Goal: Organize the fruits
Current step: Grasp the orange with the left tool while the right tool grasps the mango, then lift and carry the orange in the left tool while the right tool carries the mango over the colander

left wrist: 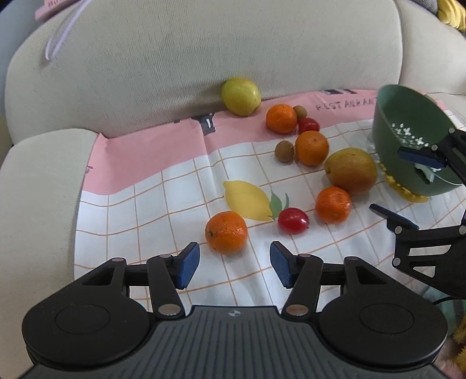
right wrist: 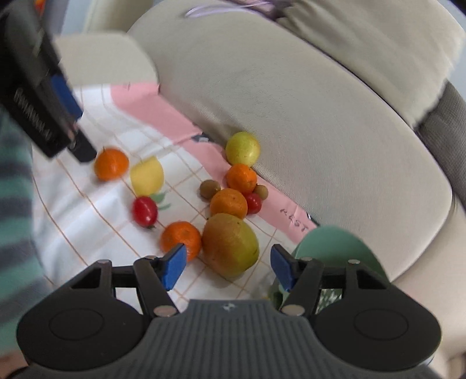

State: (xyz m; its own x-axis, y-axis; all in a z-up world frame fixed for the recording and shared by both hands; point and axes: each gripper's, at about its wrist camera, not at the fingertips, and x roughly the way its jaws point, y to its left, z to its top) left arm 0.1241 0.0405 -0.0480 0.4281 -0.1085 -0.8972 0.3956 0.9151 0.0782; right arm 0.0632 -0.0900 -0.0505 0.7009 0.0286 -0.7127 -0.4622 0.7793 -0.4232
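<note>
While all the fruits sit loose on the checked cloth and the green bowl looks empty, I hold my left gripper and right gripper open, gripping nothing.

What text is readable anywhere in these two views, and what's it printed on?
"RESTAURAN", cut off by the green bowl: on the pink band of the checked cloth, left wrist view.
"REST", blurred, the rest hidden: same band, right wrist view.
Pale lettering on the pink item atop the sofa back: too blurred and cropped to read.
Small round emblems on both gripper bodies: no words.
</note>
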